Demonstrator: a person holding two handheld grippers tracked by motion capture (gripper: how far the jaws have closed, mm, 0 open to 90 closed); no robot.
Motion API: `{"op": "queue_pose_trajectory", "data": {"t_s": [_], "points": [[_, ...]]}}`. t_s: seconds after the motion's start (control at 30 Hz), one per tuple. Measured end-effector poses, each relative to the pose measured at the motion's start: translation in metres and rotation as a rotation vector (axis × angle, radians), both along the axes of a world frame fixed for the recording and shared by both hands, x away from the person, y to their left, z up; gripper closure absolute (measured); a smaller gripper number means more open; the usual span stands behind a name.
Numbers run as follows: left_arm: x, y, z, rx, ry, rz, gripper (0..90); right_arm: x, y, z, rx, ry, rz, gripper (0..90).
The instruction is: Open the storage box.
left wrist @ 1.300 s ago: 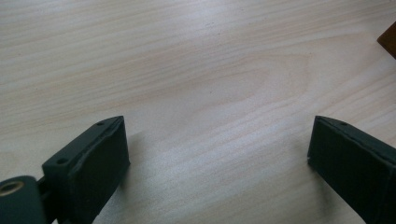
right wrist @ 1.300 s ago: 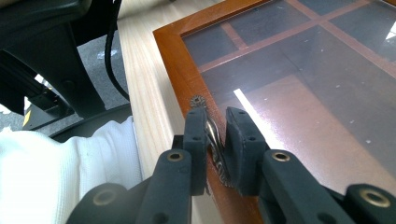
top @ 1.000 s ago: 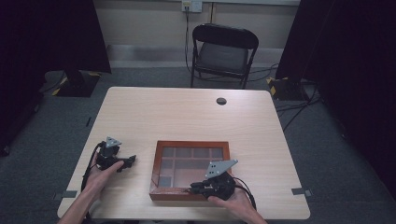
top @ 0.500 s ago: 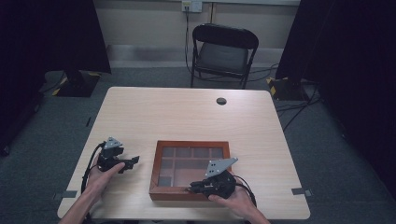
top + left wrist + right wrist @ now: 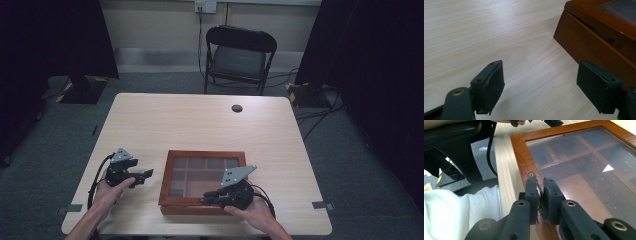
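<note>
My right hand-held gripper pinches a small metal clasp on the glass-topped, compartmented wooden box; my left hand-held gripper, its jaws just closing, grips nothing.

- The tabletop is pale wood with fine grain, smooth, with a soft shine.
- The box is reddish-brown wood, smooth and a little glossy.
- Its lid has a glass pane, glossy, with dust marks.
- The fingers look like black matt plastic with dull pads.
- A small clasp looks like shiny metal.
- The sleeve is white cloth.
</note>
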State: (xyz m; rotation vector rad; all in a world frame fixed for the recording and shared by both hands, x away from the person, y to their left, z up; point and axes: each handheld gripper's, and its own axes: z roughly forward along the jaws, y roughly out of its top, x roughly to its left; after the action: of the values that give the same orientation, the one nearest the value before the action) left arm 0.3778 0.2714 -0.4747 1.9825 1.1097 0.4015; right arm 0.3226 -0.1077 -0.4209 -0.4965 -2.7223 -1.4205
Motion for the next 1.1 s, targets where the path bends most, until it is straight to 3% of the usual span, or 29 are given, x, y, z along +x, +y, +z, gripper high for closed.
{"op": "queue_pose_trajectory", "data": {"t_s": [0.23,0.6,0.73,1.1], "points": [[-0.002,-0.002,0.002,-0.014,0.002,-0.016,20.3,0.002,0.000,0.004,-0.001,0.001,0.006,83.0],[-0.010,-0.011,0.007,-0.057,0.004,-0.113,16.1,0.004,0.001,0.012,-0.016,0.010,0.004,83.0],[-0.013,-0.015,0.008,-0.052,0.006,-0.146,16.1,0.005,0.002,0.015,-0.021,0.012,0.006,83.0],[-0.019,-0.029,0.011,-0.047,-0.038,-0.213,16.1,0.008,0.002,0.023,-0.017,0.016,0.001,83.1]]}}
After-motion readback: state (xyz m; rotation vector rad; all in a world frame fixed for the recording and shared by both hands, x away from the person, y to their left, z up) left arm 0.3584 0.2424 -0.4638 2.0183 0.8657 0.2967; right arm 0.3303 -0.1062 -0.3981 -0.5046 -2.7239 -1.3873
